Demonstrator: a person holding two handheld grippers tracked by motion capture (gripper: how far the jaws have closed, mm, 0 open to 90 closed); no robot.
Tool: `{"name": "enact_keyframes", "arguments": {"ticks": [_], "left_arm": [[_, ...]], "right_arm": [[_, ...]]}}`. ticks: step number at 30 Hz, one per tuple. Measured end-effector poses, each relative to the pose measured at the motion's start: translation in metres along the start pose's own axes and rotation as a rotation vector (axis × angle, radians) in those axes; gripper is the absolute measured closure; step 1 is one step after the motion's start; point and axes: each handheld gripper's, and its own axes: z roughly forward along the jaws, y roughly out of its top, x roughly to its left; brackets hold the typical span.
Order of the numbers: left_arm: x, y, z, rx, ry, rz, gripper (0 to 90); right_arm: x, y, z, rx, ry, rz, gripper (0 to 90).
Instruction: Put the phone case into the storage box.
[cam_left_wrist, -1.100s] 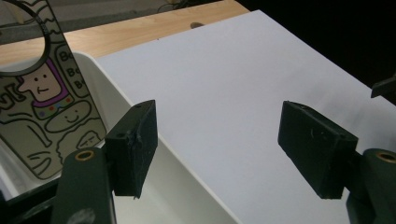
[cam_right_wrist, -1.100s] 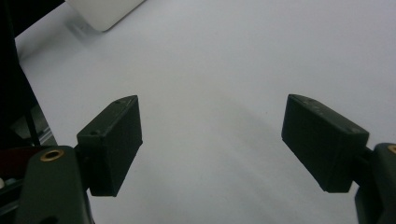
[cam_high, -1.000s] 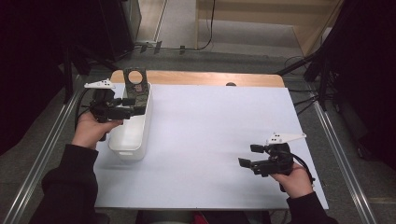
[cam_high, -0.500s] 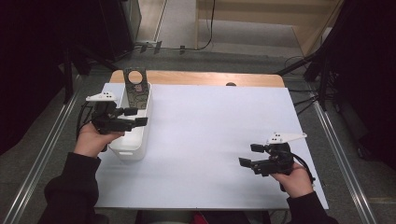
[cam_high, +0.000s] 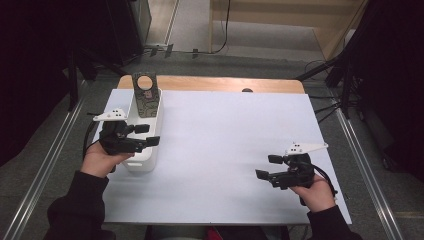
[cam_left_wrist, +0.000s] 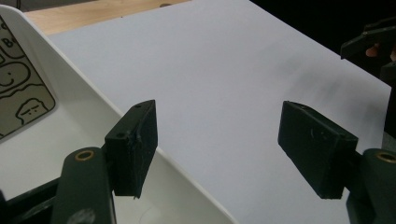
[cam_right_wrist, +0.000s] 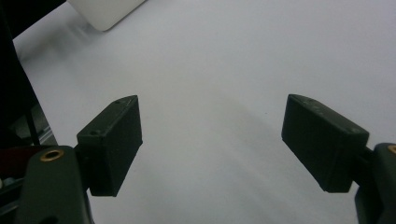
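Worktop (cam_high: 225, 150): a white sheet covers it; a strip of bare wood shows along the far edge.
Bin (cam_high: 150, 152): long, white and open-topped, lying at the 9 o'clock side of the worktop, its long axis running from near to far.
Card (cam_high: 145, 97): patterned, with a round hole near its top, standing upright in the far end of the bin; the left gripper view shows cartoon drawings on it (cam_left_wrist: 21, 100).
Left gripper (cam_high: 145, 135): held by the left hand (cam_high: 102, 159) over the near part of the bin, pointing toward 3 o'clock.
Left fingers (cam_left_wrist: 133, 144): spread wide with nothing between them; in the left gripper view one hangs over the bin's rim, the other over the white sheet.
Right gripper (cam_high: 267, 167): held by the right hand (cam_high: 315, 192) at about 4 o'clock on the worktop, well apart from the bin, pointing toward 9 o'clock.
Right fingers (cam_right_wrist: 112, 140): spread wide and holding nothing, above the bare white sheet; a corner of the bin (cam_right_wrist: 105, 11) shows at 11 o'clock in the right gripper view.
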Motion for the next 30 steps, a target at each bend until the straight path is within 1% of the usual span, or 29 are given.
{"name": "enact_keyframes", "arguments": {"ticks": [11,19,22,25,30], "left_arm": [[-0.006,-0.01,-0.003,-0.007,0.002,0.016,28.0],[-0.01,-0.016,-0.003,-0.013,0.0,0.028,28.0],[-0.012,-0.018,-0.003,-0.021,0.015,0.031,28.0],[-0.013,-0.021,-0.005,-0.025,0.01,0.024,28.0],[-0.015,-0.027,-0.006,-0.018,0.003,0.031,28.0]], "right_arm": [[0.001,0.0,0.0,0.003,-0.002,-0.006,19.2],[0.002,0.0,0.001,0.002,0.005,-0.007,19.2],[0.002,0.0,0.001,0.003,0.005,-0.006,19.2],[0.002,0.0,0.001,0.005,0.005,-0.008,19.2],[0.001,0.0,0.001,0.002,0.005,-0.006,19.2]]}}
